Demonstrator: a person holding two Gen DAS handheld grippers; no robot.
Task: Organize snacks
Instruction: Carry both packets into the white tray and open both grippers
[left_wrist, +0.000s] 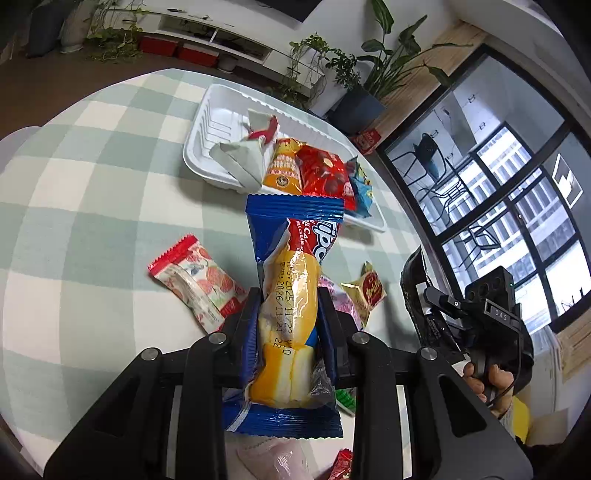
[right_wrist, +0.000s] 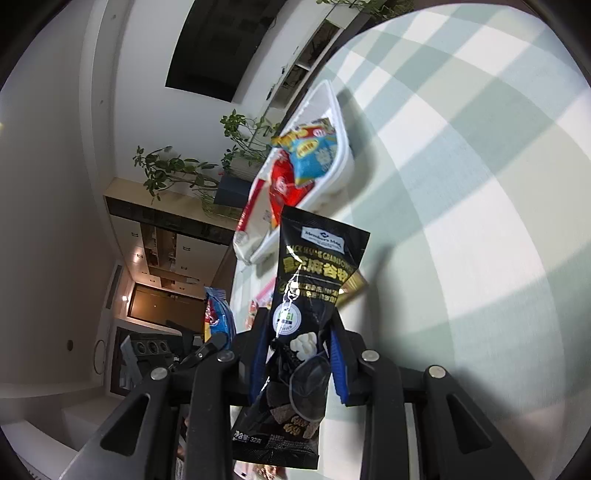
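Observation:
My left gripper (left_wrist: 290, 301) is shut on a blue and yellow cake packet (left_wrist: 288, 310), held lengthwise above the checked tablecloth, its far end near the white tray (left_wrist: 207, 122). In that tray lie a grey-green packet (left_wrist: 242, 162), an orange packet (left_wrist: 282, 168), a red packet (left_wrist: 325, 173) and a blue one (left_wrist: 362, 188). My right gripper (right_wrist: 297, 321) is shut on a black granola bar packet (right_wrist: 310, 295), lifted over the table with the same white tray (right_wrist: 345, 147) beyond it. The right gripper (left_wrist: 476, 314) and a hand show at the right of the left wrist view.
Loose snacks lie on the tablecloth (left_wrist: 92, 206): a red and white strawberry packet (left_wrist: 199, 284), a small gold and red packet (left_wrist: 367, 291), a pink one (left_wrist: 341, 299). Potted plants (left_wrist: 369, 77), a low shelf and a large window (left_wrist: 517, 206) stand past the table edge.

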